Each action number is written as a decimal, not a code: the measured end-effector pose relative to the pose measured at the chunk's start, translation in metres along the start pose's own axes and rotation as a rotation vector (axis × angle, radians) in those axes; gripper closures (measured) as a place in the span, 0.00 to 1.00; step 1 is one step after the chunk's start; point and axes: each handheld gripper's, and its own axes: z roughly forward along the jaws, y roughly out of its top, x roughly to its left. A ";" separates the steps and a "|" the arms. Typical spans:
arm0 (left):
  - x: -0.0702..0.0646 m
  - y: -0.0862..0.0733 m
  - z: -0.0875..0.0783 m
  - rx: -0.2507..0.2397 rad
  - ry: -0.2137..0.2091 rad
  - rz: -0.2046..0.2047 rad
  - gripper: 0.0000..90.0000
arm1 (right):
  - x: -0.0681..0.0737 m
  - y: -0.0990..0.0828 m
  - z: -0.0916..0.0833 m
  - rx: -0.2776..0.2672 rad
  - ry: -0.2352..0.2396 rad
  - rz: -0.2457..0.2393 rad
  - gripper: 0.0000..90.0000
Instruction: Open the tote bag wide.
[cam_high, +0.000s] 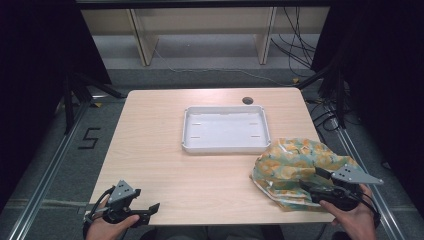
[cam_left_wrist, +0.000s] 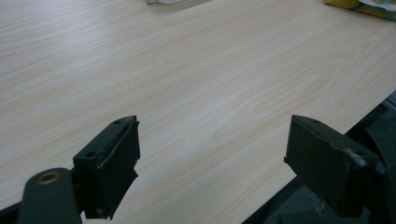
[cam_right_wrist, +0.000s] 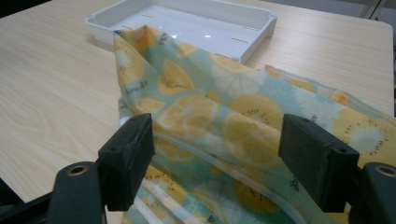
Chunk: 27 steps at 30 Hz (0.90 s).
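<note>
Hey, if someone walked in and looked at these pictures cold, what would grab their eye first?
Most likely the bright bag printed with yellow citrus slices, crumpled at the table's near right corner, with the right tool standing open around a fold of it. Next, the empty white tray sits at the middle of the pale wooden table, just beyond the bag. The left tool waits open over bare wood at the near left edge.
</note>
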 end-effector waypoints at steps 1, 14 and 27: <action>0.000 0.000 0.000 -0.002 0.001 0.001 0.19 | 0.000 0.000 0.000 0.002 0.001 -0.008 0.29; -0.001 -0.001 0.003 0.007 0.004 0.002 0.18 | -0.018 0.020 0.015 0.038 0.049 -0.122 0.20; -0.002 -0.001 0.004 0.014 -0.006 -0.008 0.18 | -0.029 0.045 0.052 0.196 0.147 -0.291 0.18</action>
